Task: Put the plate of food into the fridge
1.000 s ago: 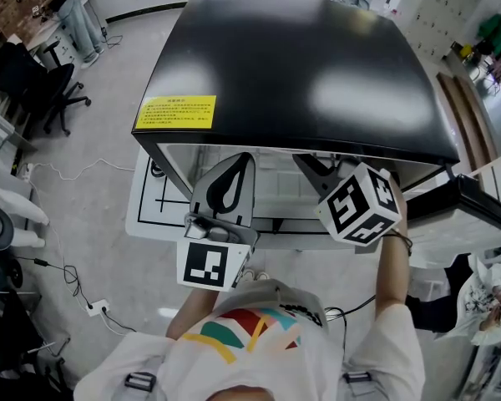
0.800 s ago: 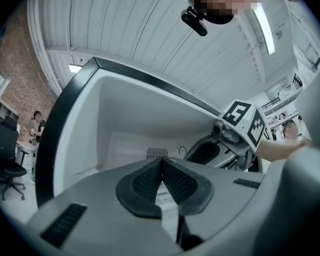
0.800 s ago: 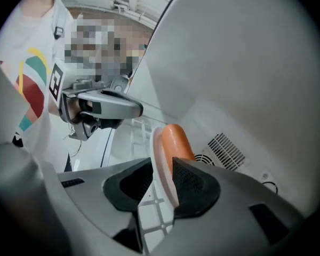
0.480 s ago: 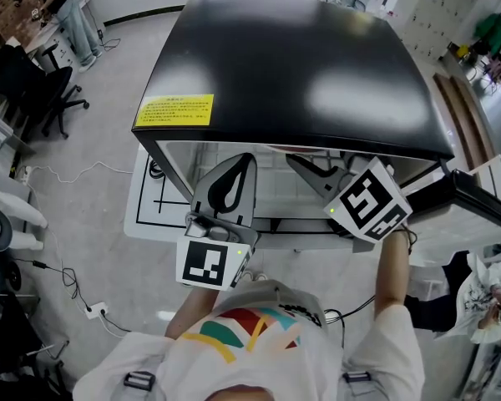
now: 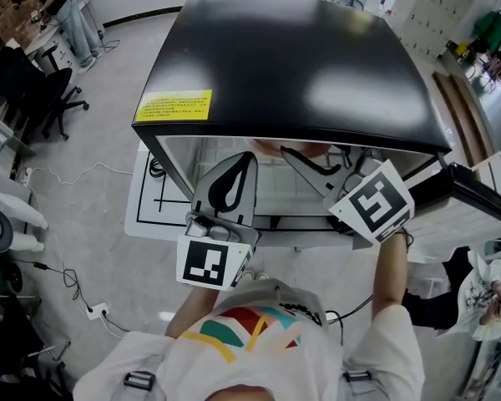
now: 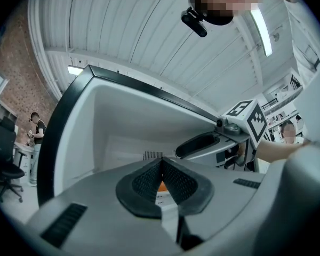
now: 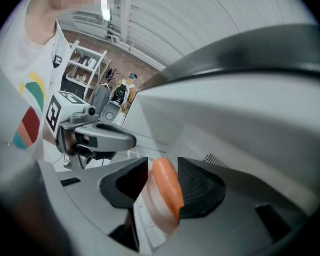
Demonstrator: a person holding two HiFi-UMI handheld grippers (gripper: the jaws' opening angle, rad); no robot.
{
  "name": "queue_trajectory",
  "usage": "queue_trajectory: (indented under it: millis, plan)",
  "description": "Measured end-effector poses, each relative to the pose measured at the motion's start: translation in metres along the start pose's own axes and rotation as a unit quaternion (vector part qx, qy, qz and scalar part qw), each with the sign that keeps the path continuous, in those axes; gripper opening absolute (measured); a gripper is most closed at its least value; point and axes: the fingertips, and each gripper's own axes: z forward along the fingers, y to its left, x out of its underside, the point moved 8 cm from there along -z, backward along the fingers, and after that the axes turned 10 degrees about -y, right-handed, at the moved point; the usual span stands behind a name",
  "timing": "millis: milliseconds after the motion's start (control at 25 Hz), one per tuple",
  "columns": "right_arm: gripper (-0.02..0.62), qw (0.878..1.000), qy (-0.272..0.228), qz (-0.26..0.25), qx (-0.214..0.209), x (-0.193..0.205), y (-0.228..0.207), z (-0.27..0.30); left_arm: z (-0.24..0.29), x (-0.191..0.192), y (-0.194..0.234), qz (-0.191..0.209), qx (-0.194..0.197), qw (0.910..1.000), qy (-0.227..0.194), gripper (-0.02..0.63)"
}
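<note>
Reaching into the open fridge point(image 5: 292, 65) at twelve o'clock, the right tongs point(image 7: 162, 164) have just been opening, jaws apart around the orange-edged plate point(image 7: 168, 192); the left tongs point(image 6: 161, 162), at their nine o'clock, are resting closed.

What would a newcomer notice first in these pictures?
The fridge's glossy black top, with a yellow label near its left front corner, fills the head view. In the right gripper view, an orange piece of food sits between the jaws of the right gripper, which have just been opening.
</note>
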Motion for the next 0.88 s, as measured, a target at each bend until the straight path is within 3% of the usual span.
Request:
queue_trajectory:
  millis: [440, 880]
  plan:
    - [0.149, 0.992, -0.05, -0.001, 0.114, -0.002, 0.006, -0.017, -0.002, -0.01, -0.003, 0.022, 0.005, 0.9997, -0.01, 0.005]
    - [0.149, 0.969, -0.132, 0.041, 0.206, -0.014, 0.022, -0.042, 0.005, -0.03, -0.002, 0.07, 0.012, 0.9969, -0.034, 0.005]
